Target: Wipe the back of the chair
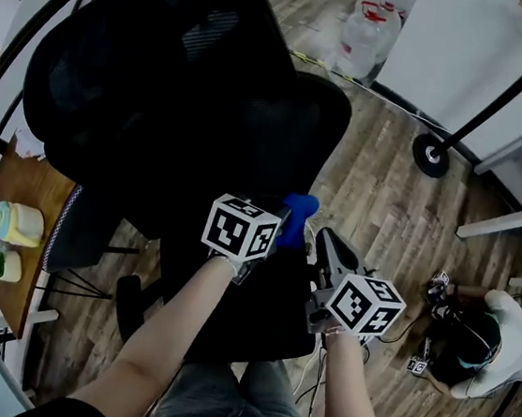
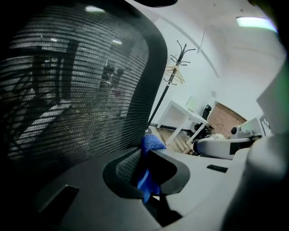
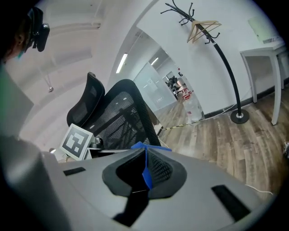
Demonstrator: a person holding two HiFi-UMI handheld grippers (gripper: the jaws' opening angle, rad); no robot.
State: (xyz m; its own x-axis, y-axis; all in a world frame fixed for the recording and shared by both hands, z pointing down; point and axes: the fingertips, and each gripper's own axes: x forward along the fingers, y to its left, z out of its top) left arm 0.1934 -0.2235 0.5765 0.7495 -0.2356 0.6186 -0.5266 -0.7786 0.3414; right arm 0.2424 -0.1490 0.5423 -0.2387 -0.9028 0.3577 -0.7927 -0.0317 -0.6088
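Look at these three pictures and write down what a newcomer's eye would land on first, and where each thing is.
The big black mesh chair fills the upper left and middle of the head view. At its lower right edge, a bright blue cloth is pinched by both the left tongs and the right tongs. A person crouches on the wood floor at the lower right.

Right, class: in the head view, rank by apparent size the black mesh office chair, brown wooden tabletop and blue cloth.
1. black mesh office chair
2. brown wooden tabletop, only partly in view
3. blue cloth
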